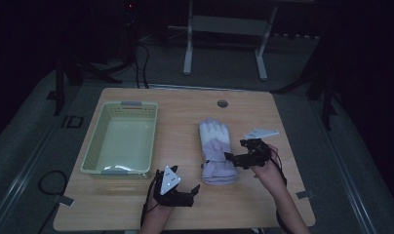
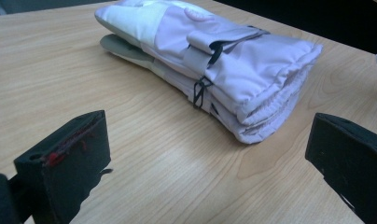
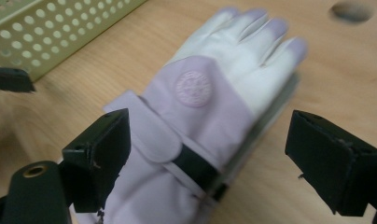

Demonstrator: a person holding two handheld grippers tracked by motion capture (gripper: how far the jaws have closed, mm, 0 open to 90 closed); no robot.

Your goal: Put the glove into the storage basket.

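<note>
Item: stacked gloves (image 1: pixel 215 151) mid-bench, basket (image 1: pixel 121 138) toward left edge; right gripper (image 1: pixel 235 158) spread over cuffs, left gripper (image 1: pixel 187 191) spread, empty; risk: shallow pinch lifts top glove only.

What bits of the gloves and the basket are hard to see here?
- Lower glove: left gripper view, the top glove covers most of it.
- Top glove's cuff: right gripper view, cut off by the bottom edge and the right gripper's jaws.
- Basket: right gripper view, cut off by the top and left edges.
</note>
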